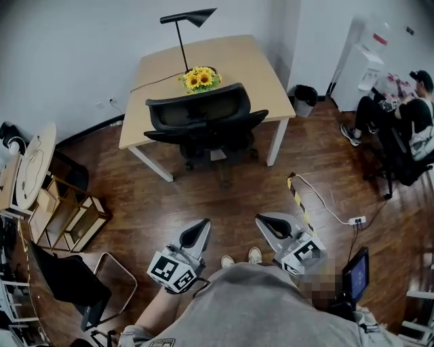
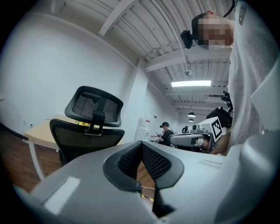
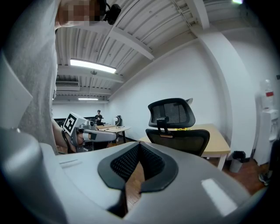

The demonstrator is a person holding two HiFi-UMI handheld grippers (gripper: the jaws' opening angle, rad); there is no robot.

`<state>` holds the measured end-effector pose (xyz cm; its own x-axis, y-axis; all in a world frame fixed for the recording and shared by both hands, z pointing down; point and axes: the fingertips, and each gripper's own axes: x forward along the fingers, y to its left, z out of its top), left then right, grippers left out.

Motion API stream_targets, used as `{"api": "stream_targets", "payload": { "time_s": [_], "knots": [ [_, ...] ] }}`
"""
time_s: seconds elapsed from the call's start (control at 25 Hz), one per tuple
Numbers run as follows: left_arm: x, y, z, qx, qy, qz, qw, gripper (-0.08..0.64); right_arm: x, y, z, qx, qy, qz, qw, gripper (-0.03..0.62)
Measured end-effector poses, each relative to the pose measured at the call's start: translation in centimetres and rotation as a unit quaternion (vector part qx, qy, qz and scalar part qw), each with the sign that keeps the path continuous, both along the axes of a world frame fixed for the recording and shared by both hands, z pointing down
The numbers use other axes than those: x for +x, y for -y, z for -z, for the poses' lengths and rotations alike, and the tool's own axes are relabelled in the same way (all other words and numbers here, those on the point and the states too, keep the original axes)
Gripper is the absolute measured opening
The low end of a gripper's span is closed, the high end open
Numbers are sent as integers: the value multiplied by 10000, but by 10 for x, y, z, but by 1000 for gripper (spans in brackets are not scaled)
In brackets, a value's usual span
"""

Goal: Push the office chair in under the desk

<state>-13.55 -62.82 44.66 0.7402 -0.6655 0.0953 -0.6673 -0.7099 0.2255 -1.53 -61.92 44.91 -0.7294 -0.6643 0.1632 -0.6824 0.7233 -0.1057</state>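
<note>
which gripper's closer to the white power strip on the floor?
Right. In the head view the right gripper is left of the power strip; the left gripper is farther left still, past the right one.

We are looking at a black office chair [image 1: 203, 118] with a mesh-patterned back, and at a desk [image 1: 230, 61] showing a pale wood top on white legs. The sunflowers [image 1: 200, 78] are glowing yellow and the lamp [image 1: 188, 19] is showing black. We are seeing the left gripper [image 1: 202, 225] and right gripper [image 1: 263, 221] in grey, both wearing black-and-white square markers [image 1: 173, 271] and black textured pads [image 2: 153, 162]. The floor [image 1: 224, 196] is showing dark brown planks, and the strip [image 1: 297, 200] is showing yellow-and-black stripes.
</note>
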Motion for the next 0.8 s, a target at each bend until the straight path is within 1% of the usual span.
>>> {"api": "stream_targets", "payload": {
  "time_s": [0.8],
  "knots": [
    [-1, 5, -3, 19, -43, -101, 9999, 2, -2, 3, -2, 17, 14, -145, 9999, 5]
  ]
}}
